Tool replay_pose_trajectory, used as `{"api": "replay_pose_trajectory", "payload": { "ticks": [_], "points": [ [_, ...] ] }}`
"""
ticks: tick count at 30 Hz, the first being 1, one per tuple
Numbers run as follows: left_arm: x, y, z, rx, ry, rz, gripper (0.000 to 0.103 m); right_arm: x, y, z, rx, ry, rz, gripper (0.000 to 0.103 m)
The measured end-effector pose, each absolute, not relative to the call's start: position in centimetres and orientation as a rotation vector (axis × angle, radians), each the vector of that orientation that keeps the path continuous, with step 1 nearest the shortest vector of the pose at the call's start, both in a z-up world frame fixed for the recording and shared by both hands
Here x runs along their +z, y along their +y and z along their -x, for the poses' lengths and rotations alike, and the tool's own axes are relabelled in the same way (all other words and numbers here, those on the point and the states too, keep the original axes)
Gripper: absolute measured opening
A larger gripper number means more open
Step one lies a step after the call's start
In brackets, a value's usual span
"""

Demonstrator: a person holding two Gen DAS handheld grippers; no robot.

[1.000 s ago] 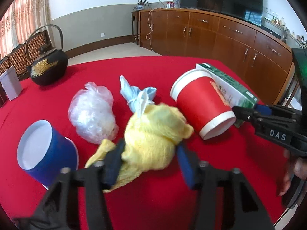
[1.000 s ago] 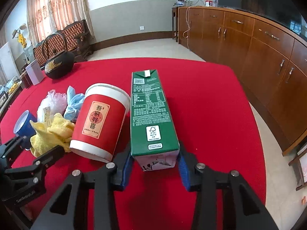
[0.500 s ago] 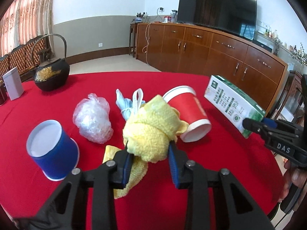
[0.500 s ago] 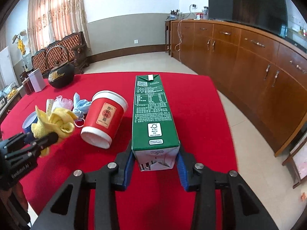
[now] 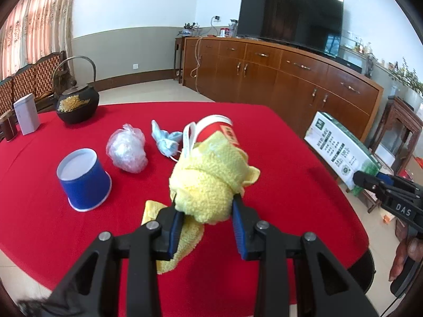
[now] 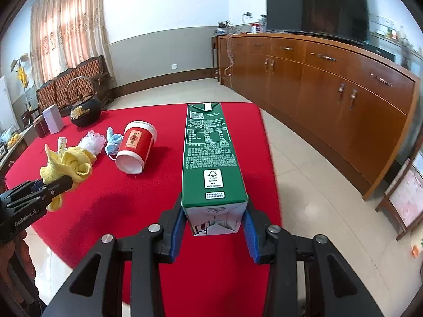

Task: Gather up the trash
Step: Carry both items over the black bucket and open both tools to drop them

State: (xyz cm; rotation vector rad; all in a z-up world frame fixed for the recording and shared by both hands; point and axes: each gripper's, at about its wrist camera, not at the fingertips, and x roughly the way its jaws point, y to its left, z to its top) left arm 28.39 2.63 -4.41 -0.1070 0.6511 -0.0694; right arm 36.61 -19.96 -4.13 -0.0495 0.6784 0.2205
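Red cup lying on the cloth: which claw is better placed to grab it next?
Neither is free. Left claw grips the yellow towel, right claw the green carton. Once emptied, probably left: the red cup lies nearer.

yellow cloth (image 5: 211, 182): fuzzy and bunched, lifted off the red tablecloth, a tail hanging down at the near side.
green carton (image 6: 211, 155): tall, printed white, held lengthwise at the table's right edge, base nearest.
red cup (image 6: 136, 148): on its side, mid-table.
blue cup (image 5: 84, 179): upside down, left.
plastic bag (image 5: 127, 149): clear, crumpled.
blue mask (image 5: 166, 142): knotted, beside the bag.
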Motion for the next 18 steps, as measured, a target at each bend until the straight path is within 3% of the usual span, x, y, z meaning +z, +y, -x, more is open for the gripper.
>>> {"api": "replay_pose_trajectory", "payload": {
  "ticks": [18],
  "points": [
    [-2.2, -3.8, -21.4, -0.199, 0.611, 0.083, 0.035, -3.0, -29.6, -23.4, 0.062, 0.662, -0.023, 0.041]
  ]
}}
